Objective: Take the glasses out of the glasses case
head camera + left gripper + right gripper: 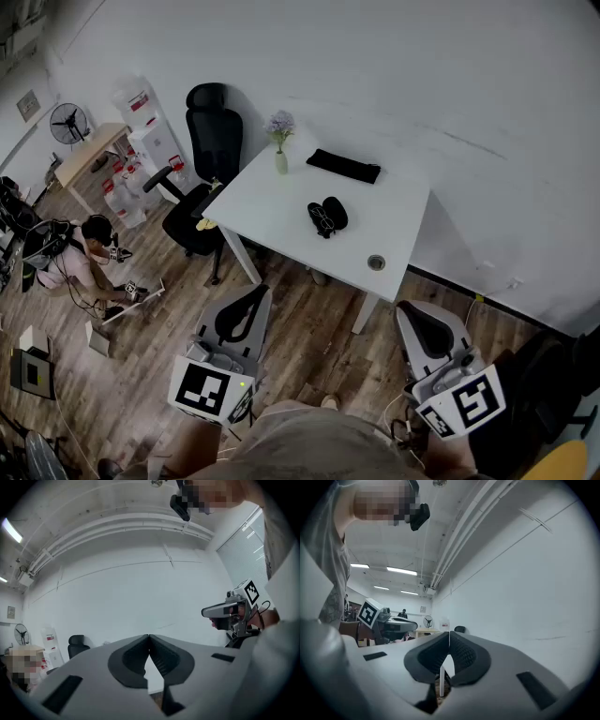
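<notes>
Glasses case (328,217) contact was not made by either gripper. Nearest, the left gripper (255,292) and right gripper (408,309) were held with jaws fully closed on nothing. Well beyond them, the case lay on the white table (281,211).

There is one white bench (272,202). Three things sit on it: one small vase of flowers (280,150) at the far left corner, one long flat black thing (344,166) by the far edge, and one round black case (327,217) in the middle. The bench has one little round hole (376,262) by its near edge. There are two hand-held grippers, left (261,292) and right (404,307). There is one black chair (214,127), one fan (68,122) and one person (82,255) sitting on the floor.
</notes>
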{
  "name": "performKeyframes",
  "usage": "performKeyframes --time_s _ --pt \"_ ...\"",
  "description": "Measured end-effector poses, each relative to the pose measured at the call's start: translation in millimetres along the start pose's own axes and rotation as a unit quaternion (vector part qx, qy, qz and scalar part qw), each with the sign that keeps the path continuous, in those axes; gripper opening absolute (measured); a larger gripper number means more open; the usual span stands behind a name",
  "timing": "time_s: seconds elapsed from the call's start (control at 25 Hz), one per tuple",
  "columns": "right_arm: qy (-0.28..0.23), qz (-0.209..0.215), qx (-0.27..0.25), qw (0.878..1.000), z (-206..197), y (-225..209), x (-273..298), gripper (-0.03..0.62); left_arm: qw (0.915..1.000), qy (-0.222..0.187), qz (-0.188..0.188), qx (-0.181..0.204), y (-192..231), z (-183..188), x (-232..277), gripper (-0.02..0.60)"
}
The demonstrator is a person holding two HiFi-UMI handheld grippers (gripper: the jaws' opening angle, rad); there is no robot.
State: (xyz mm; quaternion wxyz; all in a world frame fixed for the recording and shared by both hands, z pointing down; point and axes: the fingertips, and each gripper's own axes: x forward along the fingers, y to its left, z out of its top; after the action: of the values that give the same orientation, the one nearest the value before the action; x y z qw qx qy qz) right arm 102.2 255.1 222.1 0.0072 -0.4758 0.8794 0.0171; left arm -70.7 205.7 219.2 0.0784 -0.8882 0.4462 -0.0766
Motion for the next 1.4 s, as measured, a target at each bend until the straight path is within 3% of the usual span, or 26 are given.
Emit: performKeyframes --time_s 0.4,0.76,0.8,0.84,0.88,1.4 --pt "0.001 0.013 0.009 1.000 -7 -7 7 0.031 0.9997 0.015 0.013 0.015 -8 -5 8 0.017" --pt "0.014 0.036 0.019 0.999 -23 -8 9 0.034 0.9998 0.017 0.003 0.000 -15 -10 22 0.017" --pt "0.012 0.032 0.025 0.999 -24 -10 11 0.098 0.9998 0.020 0.004 -0.006 -15 -11 23 0.017" --pt "0.010 0.029 0.030 0.999 -24 -11 13 0.209 0.9997 0.022 0.006 -0.008 -14 -13 23 0.017" --pt "0.010 0.025 0.035 0.999 -25 -13 15 0.227 0.9997 0.023 0.009 -0.009 -12 -14 24 0.017" --pt "0.041 0.025 0.036 0.998 -50 -32 67 0.229 0.9996 0.025 0.009 -0.007 26 -39 55 0.017"
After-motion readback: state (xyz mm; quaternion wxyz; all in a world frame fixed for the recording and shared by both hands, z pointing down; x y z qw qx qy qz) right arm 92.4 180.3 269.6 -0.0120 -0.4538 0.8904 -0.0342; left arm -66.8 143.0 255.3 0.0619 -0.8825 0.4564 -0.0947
